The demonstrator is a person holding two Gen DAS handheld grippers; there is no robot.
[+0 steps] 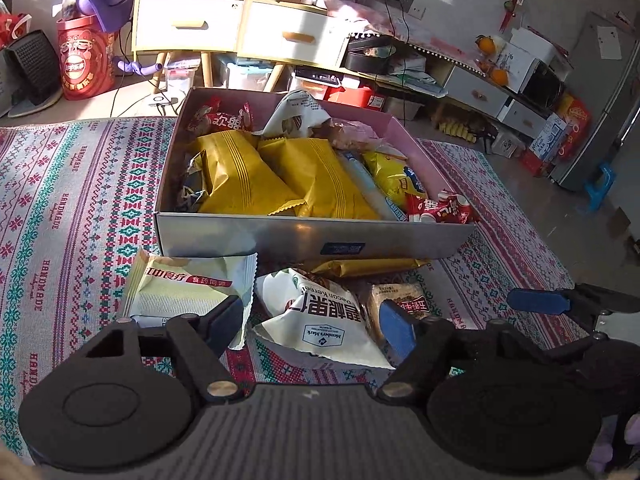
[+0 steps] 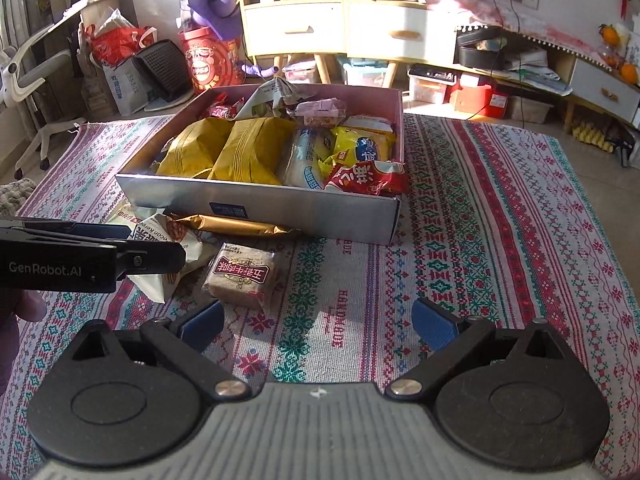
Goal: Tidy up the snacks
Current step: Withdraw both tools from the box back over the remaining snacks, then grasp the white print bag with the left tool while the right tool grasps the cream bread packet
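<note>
A silver-fronted box [image 1: 280, 236] [image 2: 280, 204] holds several snack packs, among them yellow bags [image 1: 240, 176] [image 2: 248, 152] and a red pack [image 1: 440, 208] [image 2: 368, 180] at its near right corner. In front of it on the cloth lie a pale green pack [image 1: 184, 288], a white pecan bag [image 1: 320, 316] [image 2: 188, 240], a gold bar [image 1: 360, 268] [image 2: 236, 224] and a clear brown cake pack [image 1: 400, 300] [image 2: 244, 276]. My left gripper [image 1: 312, 328] is open, its jaws either side of the white bag. My right gripper [image 2: 316, 324] is open and empty, just right of the brown pack.
A patterned woven cloth [image 2: 500, 220] covers the table. The left gripper's side [image 2: 92, 256] reaches into the right wrist view at left; the right gripper's finger [image 1: 540, 300] shows in the left wrist view. Cabinets [image 2: 340, 28] and clutter stand behind.
</note>
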